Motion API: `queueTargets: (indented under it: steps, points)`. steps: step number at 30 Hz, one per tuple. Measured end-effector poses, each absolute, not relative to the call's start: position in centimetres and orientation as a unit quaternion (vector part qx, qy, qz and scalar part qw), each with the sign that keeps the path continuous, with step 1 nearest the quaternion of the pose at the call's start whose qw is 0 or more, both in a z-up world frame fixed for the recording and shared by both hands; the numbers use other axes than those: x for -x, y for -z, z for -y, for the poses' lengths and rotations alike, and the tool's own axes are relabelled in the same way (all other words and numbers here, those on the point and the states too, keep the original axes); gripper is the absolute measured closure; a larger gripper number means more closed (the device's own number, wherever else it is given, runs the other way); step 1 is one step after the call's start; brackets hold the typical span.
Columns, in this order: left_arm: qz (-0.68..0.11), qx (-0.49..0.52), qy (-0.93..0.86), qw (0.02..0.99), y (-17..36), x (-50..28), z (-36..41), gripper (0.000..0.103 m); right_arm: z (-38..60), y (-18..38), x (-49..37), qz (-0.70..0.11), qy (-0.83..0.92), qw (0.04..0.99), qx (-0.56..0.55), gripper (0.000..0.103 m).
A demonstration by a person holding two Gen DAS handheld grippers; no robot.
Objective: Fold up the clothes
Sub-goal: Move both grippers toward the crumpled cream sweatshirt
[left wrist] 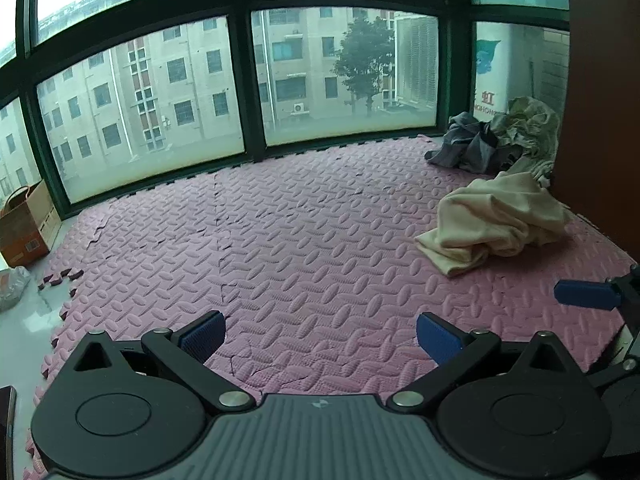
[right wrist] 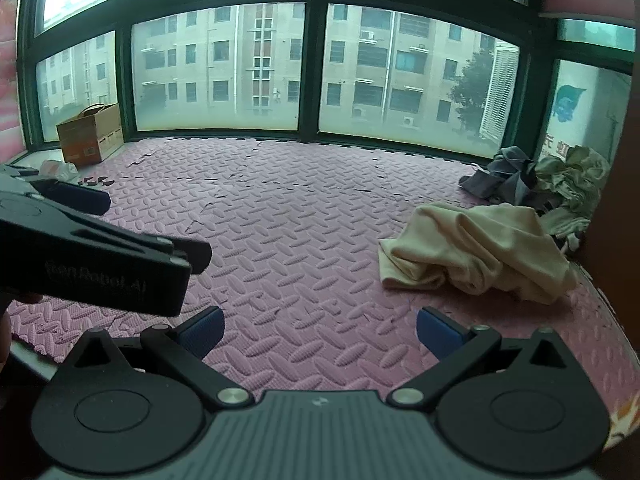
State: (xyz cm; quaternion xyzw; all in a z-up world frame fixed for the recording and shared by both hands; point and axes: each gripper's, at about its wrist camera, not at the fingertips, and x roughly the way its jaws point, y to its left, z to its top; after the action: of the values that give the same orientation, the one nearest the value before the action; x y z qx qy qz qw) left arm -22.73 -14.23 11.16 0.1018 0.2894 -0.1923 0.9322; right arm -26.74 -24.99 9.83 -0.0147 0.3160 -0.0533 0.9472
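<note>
Windows: a row of big panes [left wrist: 140, 112] in dark green frames closes the far side of the room; grey apartment blocks and a tree are seen through them.
Floor mat: pink foam tiles [left wrist: 304, 248] with a raised oval pattern cover nearly all the floor. Some seams are a little open, and a few loose edge pieces lie at the left border.
Dark panel: a brown vertical surface [left wrist: 600, 120] stands at the right edge, just behind the clothes.
Cream garment: a crumpled light-coloured cloth [right wrist: 476, 252] lies on the mat, right of centre, ahead of the right claw and not touched by any claw.
Clothes pile: grey and pale garments [right wrist: 536, 180] are heaped in the far right corner, just behind the cream garment and near the window.
Cardboard box: a brown box [right wrist: 90, 134], open at the top, stands in the far left corner beside the mat.
Left gripper: its two blue-padded fingers are spread wide apart [left wrist: 320, 338] above bare mat and hold nothing. In the right wrist view it appears from the side at the left.
Right gripper: the fingers are also wide apart [right wrist: 320, 334] with nothing between them, low over the mat and near the cream garment.
</note>
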Motion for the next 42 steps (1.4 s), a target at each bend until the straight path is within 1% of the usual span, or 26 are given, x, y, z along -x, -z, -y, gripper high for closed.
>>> queueTargets:
  steps: [16, 42]
  points:
    - [-0.293, -0.114, 0.225, 0.922, -11.5, 24.4, 16.9, 0.0, 27.1, -9.7, 29.5, -0.334, 0.093, 0.938, -0.022, 0.0]
    - [-0.319, -0.145, 0.252, 0.902, -10.0, 21.9, 21.5, 0.0, 31.1, -8.5, 28.8, -0.353, 0.131, 0.925, -0.057, 0.0]
